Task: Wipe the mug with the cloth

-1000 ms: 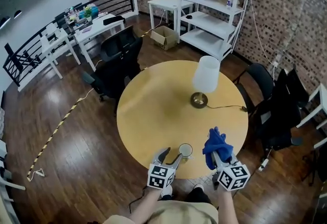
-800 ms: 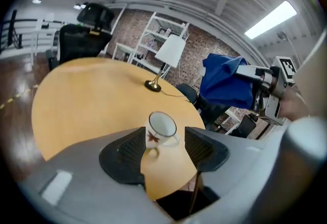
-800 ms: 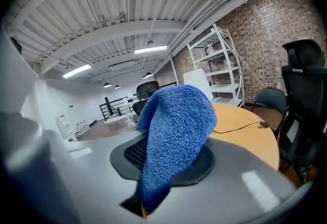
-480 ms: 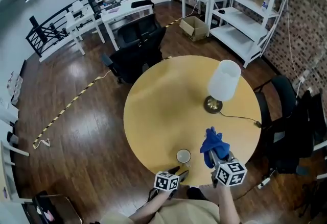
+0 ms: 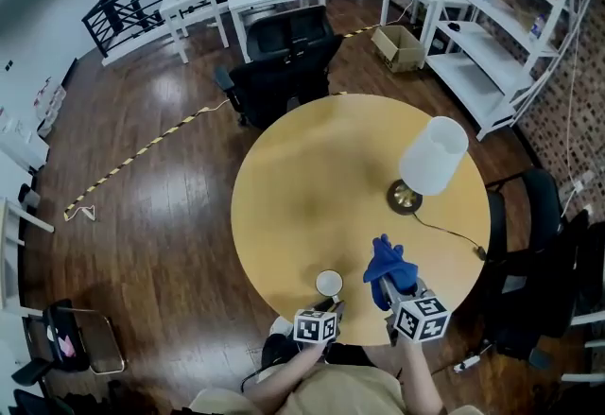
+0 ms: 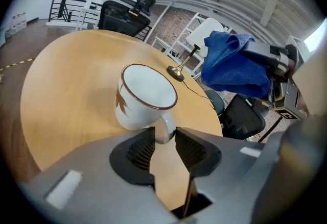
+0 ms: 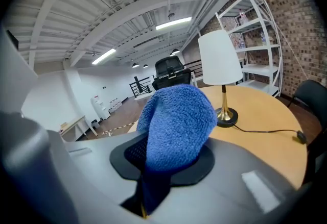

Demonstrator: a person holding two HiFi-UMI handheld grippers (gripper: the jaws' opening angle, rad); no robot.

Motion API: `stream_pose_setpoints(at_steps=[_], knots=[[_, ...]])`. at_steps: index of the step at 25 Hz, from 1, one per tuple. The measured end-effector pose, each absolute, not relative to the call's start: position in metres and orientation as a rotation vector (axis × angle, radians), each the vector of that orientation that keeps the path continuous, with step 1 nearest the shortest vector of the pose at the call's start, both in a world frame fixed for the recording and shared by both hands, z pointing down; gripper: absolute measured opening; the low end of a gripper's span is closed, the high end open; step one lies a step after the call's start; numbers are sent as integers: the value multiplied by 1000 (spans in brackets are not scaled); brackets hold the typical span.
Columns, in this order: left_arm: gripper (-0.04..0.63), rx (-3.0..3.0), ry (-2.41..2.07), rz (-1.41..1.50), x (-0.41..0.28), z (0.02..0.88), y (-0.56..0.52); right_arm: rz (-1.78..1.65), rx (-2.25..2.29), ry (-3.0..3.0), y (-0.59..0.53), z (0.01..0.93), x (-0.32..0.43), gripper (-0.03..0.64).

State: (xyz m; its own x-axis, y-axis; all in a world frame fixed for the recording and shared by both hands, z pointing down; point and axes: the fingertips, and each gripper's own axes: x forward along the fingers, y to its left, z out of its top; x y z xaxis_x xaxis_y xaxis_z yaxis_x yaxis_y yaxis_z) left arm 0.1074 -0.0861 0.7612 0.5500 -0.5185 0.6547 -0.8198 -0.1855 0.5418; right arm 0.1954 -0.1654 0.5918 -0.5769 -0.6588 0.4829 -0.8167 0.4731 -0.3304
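A white mug [image 5: 329,283] with a dark rim and a leaf print stands near the front edge of the round wooden table [image 5: 312,186]. In the left gripper view the mug [image 6: 145,95] turns its handle toward me. My left gripper [image 6: 162,139] is closing its jaws, and the handle sits between the pads, touching both. In the head view the left gripper [image 5: 333,307] is right behind the mug. My right gripper [image 5: 386,285] is shut on a blue cloth [image 5: 389,262], held just right of the mug and above the table. The cloth [image 7: 176,121] bulges out over the right gripper [image 7: 171,159].
A table lamp [image 5: 430,158] with a white shade and brass base stands on the right half of the table, its cord trailing to the right edge. Black office chairs stand behind and to the right of the table. White shelving [image 5: 510,16] lines the brick wall.
The left gripper has come up to the mug and its jaws have narrowed around the handle. The right gripper keeps the cloth beside the mug. The head view has swung.
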Motion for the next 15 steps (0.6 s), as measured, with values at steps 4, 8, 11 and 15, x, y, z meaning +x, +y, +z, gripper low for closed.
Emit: stream_pose_setpoints(at_steps=[4, 8, 11, 15], knots=[[88, 1898, -1103, 467, 110, 758, -85, 777, 1071, -2471, -174, 593, 176, 77], [60, 1994, -1061, 586, 107, 757, -83, 785, 647, -2480, -182, 605, 109, 78], [48, 2065, -1044, 659, 102, 757, -82, 780, 348, -2397, -178, 619, 48, 78], [48, 2163, -958, 780, 95, 761, -78, 682, 26, -2188, -160, 656, -25, 78]])
